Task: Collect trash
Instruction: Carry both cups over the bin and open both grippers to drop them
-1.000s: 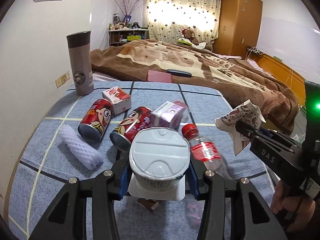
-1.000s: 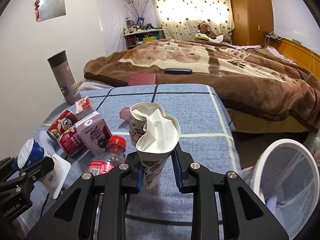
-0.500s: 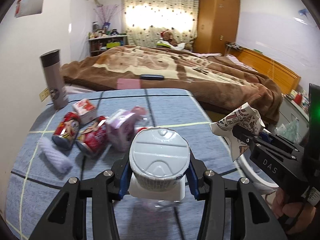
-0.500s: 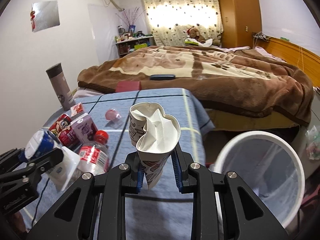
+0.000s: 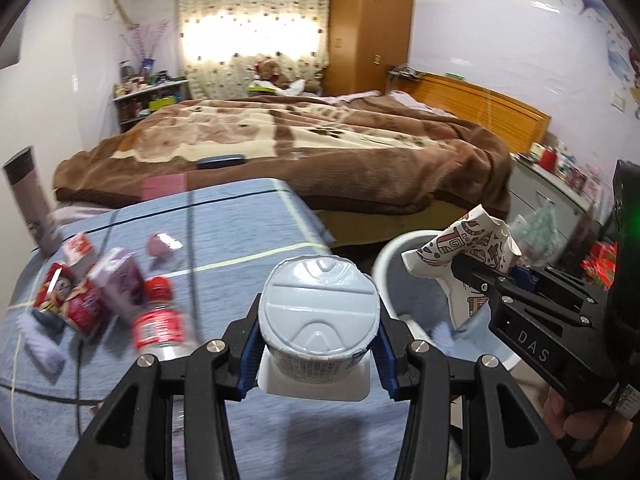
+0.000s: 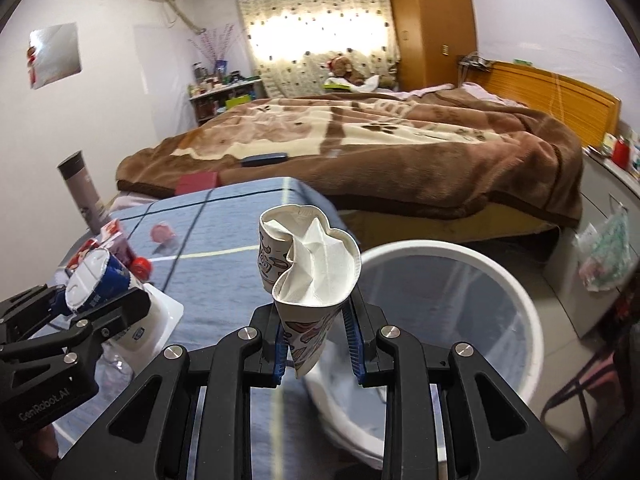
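Now nearer white bin (image 6: 516, 300), crushed cup (image 6: 308, 264) gripped

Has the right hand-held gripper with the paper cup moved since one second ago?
Yes. The right hand-held gripper carried the paper cup rightward, off the table toward the white bin.

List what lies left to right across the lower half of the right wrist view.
Left tongs gripping the yogurt cup → right tongs clamping the crushed paper cup → white trash bin → plastic bag hanging at the far right.
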Demonstrator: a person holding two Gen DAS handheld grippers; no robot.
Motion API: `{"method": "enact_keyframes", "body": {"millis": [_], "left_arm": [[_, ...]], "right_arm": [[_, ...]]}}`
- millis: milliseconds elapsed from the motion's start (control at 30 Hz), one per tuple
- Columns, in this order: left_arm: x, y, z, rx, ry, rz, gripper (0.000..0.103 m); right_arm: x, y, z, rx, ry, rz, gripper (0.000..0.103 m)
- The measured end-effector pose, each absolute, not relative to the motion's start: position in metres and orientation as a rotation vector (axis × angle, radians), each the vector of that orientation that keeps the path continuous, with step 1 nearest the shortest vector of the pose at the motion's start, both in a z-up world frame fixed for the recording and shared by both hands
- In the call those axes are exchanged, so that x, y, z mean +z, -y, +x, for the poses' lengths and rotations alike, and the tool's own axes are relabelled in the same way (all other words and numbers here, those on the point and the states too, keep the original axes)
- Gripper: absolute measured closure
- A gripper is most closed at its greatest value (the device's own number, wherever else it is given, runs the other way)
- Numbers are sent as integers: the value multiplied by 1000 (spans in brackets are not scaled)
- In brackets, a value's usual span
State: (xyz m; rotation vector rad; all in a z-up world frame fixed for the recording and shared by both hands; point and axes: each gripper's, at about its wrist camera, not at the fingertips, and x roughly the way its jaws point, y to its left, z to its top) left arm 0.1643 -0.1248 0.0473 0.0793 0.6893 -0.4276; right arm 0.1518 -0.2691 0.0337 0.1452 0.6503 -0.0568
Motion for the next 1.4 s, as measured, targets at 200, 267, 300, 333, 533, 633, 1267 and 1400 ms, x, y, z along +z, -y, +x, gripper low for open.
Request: {"method": "enact_keyframes", "body": {"millis": [200,267,300,333,533,633,1267,1400], "left_arm": [[42,165,166,-502,-712,101,53],[38,176,167,-522,-726,107,53],[37,182,166,-530,-728,116,53],[35,188,165,-537,-732,123,53],[22,213,166,-568,-768,144,53],[16,221,167,-574,-786,147,53],[11,227,164,-572,-798,159,35],[14,221,162,-563,-788,157,35]], "right_arm": [[29,296,144,-118,-664,156,78],[26,304,142,-133,-674,163,78],[23,309,142,-142,-682,167,78],[22,312,140,-149,-684,167,78],[11,327,138,-183,-726,160,78],[3,332,138,-189,-752,156,78],[-8,352,134,-202,-798,157,43],[-6,350,133,-208,-796,145,43]]}}
